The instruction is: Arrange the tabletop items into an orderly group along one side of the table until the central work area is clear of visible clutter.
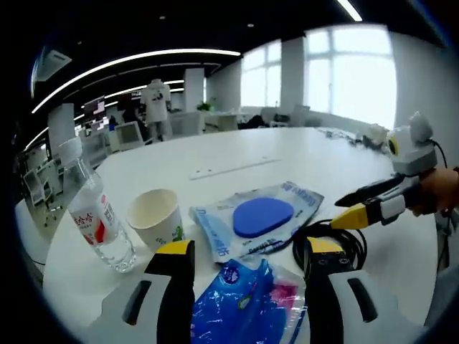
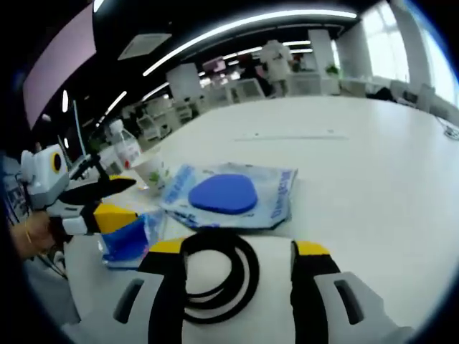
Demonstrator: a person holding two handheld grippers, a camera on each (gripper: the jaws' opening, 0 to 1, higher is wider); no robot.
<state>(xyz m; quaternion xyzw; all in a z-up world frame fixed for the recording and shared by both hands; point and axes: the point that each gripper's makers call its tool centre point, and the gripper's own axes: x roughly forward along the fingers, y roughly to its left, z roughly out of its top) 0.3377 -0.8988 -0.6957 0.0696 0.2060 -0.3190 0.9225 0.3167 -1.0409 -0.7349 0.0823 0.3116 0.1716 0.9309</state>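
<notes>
Bright daylight from blown-out windows [image 1: 351, 72], curved ceiling light strips [image 2: 244, 25] overhead, soft sheen on white table [image 1: 272, 154], faint shadows, strong fisheye bending at edges, hazy background, near foreground slightly soft.

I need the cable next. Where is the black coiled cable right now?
In the right gripper view the black cable lies on the table between the right tool's open jaws, just below the packet with the blue pad.

Water bottle [image 1: 93, 215], paper cup [image 1: 155, 215], blue-disc pouch [image 1: 258, 217], blue packet [image 1: 240, 304], black cable coil [image 2: 215, 276] clustered on tbl.
</notes>
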